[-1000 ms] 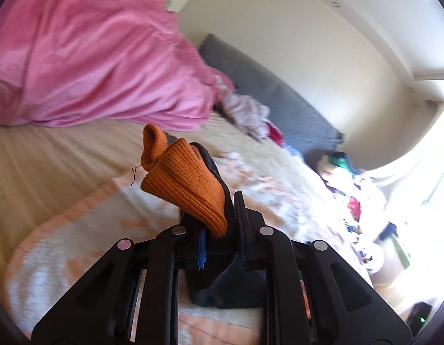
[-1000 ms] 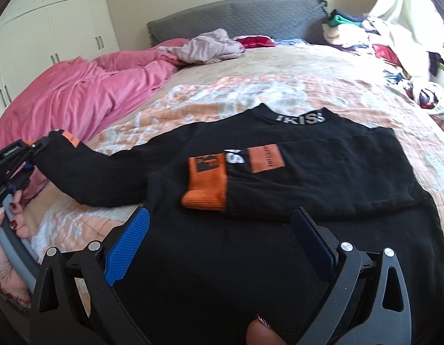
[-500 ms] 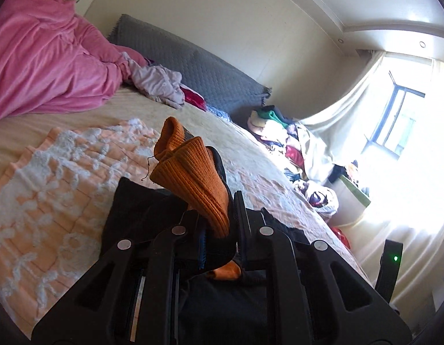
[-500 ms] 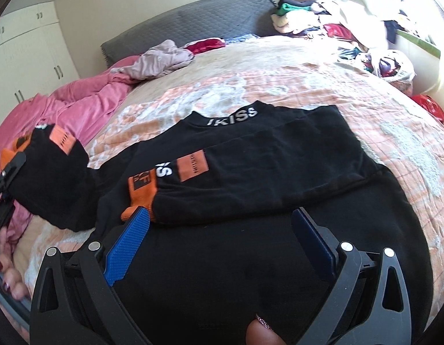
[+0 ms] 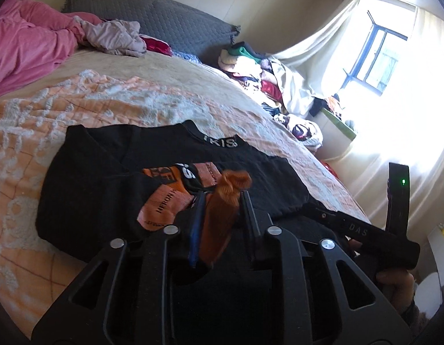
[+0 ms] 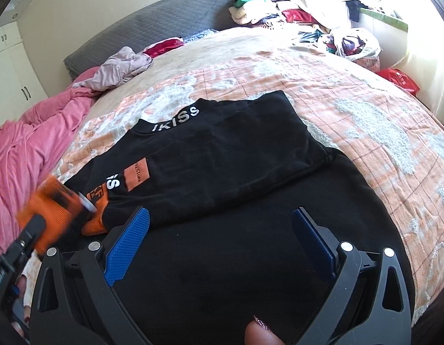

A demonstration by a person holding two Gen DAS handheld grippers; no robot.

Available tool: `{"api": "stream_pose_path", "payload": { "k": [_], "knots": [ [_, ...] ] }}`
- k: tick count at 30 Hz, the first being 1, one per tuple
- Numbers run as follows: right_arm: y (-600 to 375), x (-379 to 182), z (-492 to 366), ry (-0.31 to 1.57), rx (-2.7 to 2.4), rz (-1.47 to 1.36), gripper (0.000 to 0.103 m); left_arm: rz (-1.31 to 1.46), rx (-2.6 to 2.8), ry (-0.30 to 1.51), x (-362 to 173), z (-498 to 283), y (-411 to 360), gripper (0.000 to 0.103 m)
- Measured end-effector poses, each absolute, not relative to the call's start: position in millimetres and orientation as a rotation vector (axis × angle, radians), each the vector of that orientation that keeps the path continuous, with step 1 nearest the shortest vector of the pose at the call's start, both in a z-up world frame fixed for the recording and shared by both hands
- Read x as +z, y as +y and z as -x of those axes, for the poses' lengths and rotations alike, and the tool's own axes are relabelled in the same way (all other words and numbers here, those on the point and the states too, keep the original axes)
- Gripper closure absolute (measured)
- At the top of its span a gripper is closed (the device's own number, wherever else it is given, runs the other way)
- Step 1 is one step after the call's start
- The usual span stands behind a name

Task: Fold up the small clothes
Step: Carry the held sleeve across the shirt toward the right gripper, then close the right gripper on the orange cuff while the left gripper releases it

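A black sweater (image 6: 222, 143) with white collar lettering lies flat on the bed, one sleeve folded across its chest with the orange cuff (image 6: 96, 225) at the left. My left gripper (image 5: 222, 198) hovers over the chest. Its jaws are opening, and the other sleeve's orange cuff (image 5: 224, 201) stands loosely between them, blurred. That same cuff (image 6: 49, 210) and the left gripper (image 6: 20, 244) show at the left edge of the right wrist view. Low over the sweater's lower body (image 6: 227, 258), my right gripper (image 6: 222, 230) is open and empty.
The sweater rests on an orange-and-white quilt (image 6: 365, 109). A pink blanket (image 5: 23, 46) is heaped at the left, with a crumpled pale garment (image 5: 112, 37) against the grey headboard (image 5: 164, 17). A clothes pile (image 6: 308, 11) sits at the far right, beside the window (image 5: 377, 54).
The left gripper carried the orange-cuffed sleeve from beside the pink blanket over onto the sweater's chest, and its jaws have spread. The right gripper's view shifted and rolled slightly.
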State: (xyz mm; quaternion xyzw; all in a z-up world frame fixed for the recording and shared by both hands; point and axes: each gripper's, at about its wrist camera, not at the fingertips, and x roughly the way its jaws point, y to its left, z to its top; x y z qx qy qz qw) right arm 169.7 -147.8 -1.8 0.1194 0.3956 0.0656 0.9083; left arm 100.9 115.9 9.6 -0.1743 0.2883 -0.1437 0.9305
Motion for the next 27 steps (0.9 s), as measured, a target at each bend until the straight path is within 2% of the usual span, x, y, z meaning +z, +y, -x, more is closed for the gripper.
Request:
{"api": "stream_pose_path", "payload": {
  "k": [1,10,15,17,19,20,23,24,27],
  "knots": [
    [-149,-2,-169,0.819,0.137,-0.250,0.005,0.336,-0.287,0.586,10,-99,114,0.070],
    [-111,-11,-168,0.907,0.344,-0.241,0.005,0.300,-0.157,0.588,17,-96,141,0.033],
    [-75,-17,-167,0.952,0.444,-0.223,0.007,0.284,-0.045,0.619,11,-96,163,0.018],
    [-62,-21,-168,0.966,0.467,-0.193,0.022,0.269,0.009,0.630,9,-95,172,0.014],
    [-53,-21,-167,0.959,0.485,-0.167,0.028,0.295,0.049,0.654,6,-95,184,0.014],
    [-49,-21,-166,0.952,0.496,-0.153,0.041,0.331,0.056,0.663,4,-95,193,0.014],
    [-37,-20,-166,0.933,0.522,-0.122,0.067,0.406,0.052,0.662,1,-93,207,0.014],
    [-33,-19,-166,0.929,0.543,-0.117,0.085,0.412,0.060,0.660,1,-92,210,0.014],
    [-26,-9,-162,0.874,0.562,-0.070,0.088,0.376,0.113,0.657,4,-89,211,0.014]
  ]
}}
